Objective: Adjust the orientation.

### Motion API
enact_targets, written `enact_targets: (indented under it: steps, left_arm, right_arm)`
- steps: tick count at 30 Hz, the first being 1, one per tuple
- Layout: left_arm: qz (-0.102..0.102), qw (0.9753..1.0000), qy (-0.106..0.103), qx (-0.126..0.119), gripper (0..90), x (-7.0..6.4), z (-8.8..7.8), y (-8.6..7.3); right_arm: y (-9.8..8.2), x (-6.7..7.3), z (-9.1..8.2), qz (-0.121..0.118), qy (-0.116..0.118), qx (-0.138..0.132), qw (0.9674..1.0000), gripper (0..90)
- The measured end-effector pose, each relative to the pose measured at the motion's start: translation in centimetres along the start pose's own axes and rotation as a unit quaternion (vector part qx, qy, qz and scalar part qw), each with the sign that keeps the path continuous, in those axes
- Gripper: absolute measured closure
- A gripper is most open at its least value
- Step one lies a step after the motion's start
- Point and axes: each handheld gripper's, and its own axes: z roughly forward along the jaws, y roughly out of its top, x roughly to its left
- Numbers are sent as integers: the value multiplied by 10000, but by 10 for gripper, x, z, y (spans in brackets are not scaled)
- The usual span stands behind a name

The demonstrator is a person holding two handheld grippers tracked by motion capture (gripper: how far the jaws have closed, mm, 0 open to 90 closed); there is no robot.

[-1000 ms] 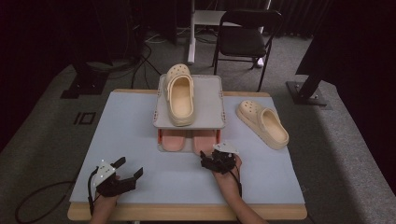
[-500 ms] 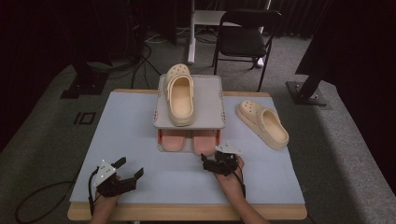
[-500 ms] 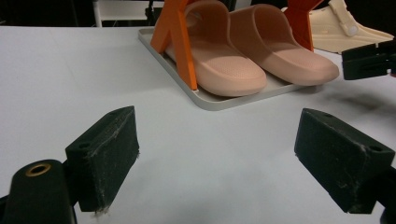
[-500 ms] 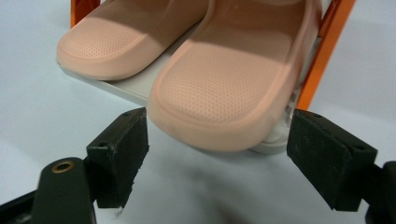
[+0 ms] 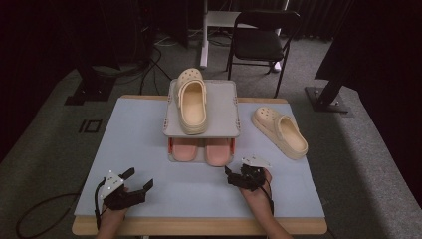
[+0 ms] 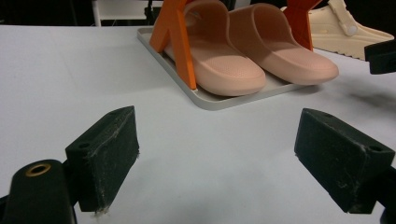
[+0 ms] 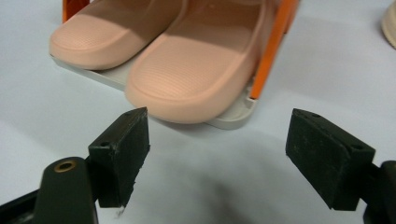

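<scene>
High view first: my table [image 5: 139, 144] is a pale blue-grey sheet on a wooden top whose light edge shows along the near side, standing on grey carpet in a dark room — a black folding chair [image 5: 263, 37] sits behind the far edge, cables trail over the floor at the far left, and dark stand bases flank the table. At the middle of the far half stands a small two-tier shoe rack [image 5: 221, 107], grey shelves on orange posts. A cream clog [image 5: 192, 99] lies on its top shelf, toe toward me; a pair of pink slides [image 5: 201, 149] sits side by side on the bottom tray, toes toward me. A second cream clog [image 5: 279, 130] lies loose on the table just right of the rack. My right claw [image 5: 233, 175] hovers near the front of the bottom tray, jaws spread wide and holding nothing — in the right gripper view the nearer slide's toe sits just beyond the pads. My left claw [image 5: 138, 180] rests at the near left, well apart from the rack, jaws also wide and bare.
</scene>
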Motion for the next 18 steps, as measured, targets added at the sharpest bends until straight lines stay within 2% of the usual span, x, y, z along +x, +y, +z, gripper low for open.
enact_targets:
  steps: [5,15,16,18]
  left_arm:
    - [16,10000,1,4,135,-1,1,0]
    - [-4,10000,22,-24,135,1,-1,0]
    - [-5,10000,20,-28,135,1,-1,0]
    - [1,10000,16,-32,135,1,-2,1]
  right_arm:
    - [-2,-2,5,16,-8,31,10000,209]
    - [1,4,28,-106,-150,189,9997,210]
    - [2,4,31,-88,-211,212,9995,206]
    - [4,3,36,-51,-190,224,9996,199]
